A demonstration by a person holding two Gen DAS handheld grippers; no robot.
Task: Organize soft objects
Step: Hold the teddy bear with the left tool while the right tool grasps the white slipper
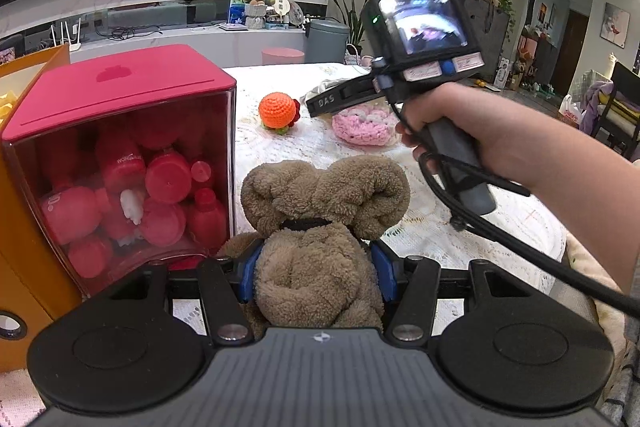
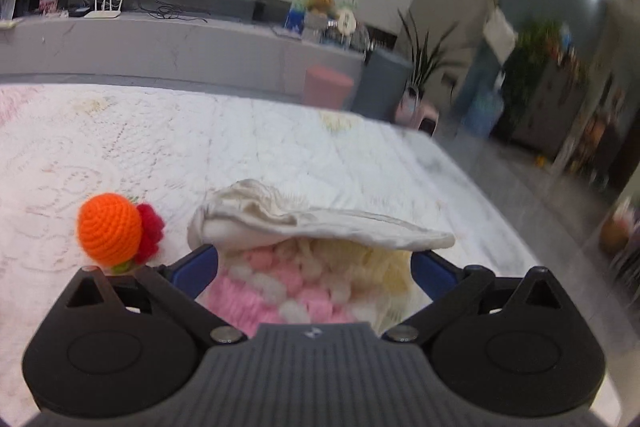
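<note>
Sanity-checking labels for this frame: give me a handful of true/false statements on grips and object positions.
1. The left hand-held gripper is shut on the brown plush. True.
2. The orange ball is in the right hand-held gripper. False: it lies on the cloth, left of that gripper.
3. The right hand-held gripper's blue fingers flank the pink knit. True.
4. The red box stands right of the plush. False: left.
</note>
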